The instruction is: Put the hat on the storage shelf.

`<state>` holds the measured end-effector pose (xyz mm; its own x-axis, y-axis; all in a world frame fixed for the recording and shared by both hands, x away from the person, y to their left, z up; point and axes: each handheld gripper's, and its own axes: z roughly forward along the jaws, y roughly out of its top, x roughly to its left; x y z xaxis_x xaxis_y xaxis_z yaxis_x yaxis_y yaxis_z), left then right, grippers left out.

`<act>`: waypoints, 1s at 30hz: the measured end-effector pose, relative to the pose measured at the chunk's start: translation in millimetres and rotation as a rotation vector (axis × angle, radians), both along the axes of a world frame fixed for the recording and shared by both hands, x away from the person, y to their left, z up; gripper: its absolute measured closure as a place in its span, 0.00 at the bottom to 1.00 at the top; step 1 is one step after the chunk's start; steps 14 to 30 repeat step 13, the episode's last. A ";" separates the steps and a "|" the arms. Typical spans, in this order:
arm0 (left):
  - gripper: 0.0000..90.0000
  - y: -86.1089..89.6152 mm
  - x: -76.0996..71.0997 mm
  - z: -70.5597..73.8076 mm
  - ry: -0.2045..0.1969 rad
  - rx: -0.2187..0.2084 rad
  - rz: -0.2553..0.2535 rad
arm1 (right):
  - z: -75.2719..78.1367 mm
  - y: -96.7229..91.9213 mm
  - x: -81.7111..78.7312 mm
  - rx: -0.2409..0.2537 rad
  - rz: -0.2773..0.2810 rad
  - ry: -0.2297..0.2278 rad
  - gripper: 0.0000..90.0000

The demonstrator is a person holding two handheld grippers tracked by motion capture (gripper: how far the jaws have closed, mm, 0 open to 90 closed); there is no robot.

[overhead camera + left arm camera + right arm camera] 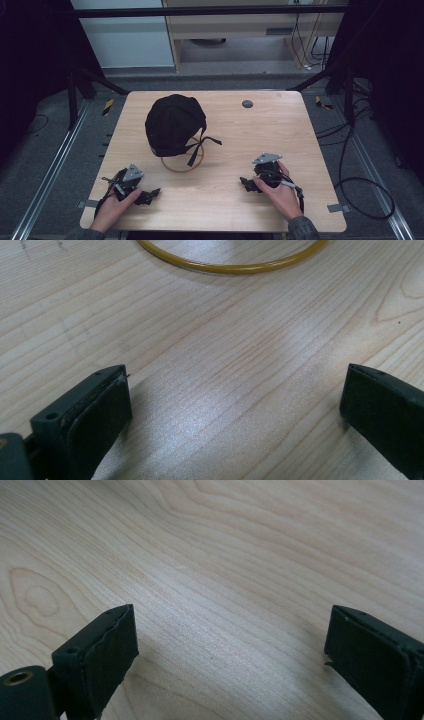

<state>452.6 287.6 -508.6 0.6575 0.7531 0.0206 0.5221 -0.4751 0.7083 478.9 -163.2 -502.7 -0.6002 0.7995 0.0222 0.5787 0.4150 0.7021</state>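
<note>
The cap (174, 124) hides part of the yellow ring (181, 169).

Both grippers black, grey three-cornered top plates, black cables; square matte jaws with screw holes; grey-green sleeves.

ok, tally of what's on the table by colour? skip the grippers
Black: 1, the cap with its straps trailing toward the person.
Yellow: 1, the ring lying flat, partly under the cap's near edge.
Grey: 1, the small round disc near the far edge.
Total: 3.
</note>
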 end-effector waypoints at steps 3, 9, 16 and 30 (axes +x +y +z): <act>0.00 0.0 0.0 0.0 0.000 0.000 0.000 | -5.4 3.2 0.9 -0.016 -0.013 -0.017 0.06; 0.00 0.0 0.0 0.0 0.000 0.000 0.000 | -9.3 3.7 0.7 0.002 -0.010 -0.046 0.03; 0.00 -0.1 0.0 0.0 0.000 0.000 0.000 | -9.4 3.4 1.9 0.004 -0.007 -0.044 0.03; 0.00 -0.1 0.0 0.0 0.000 0.000 0.000 | -9.4 3.4 1.9 0.004 -0.007 -0.044 0.03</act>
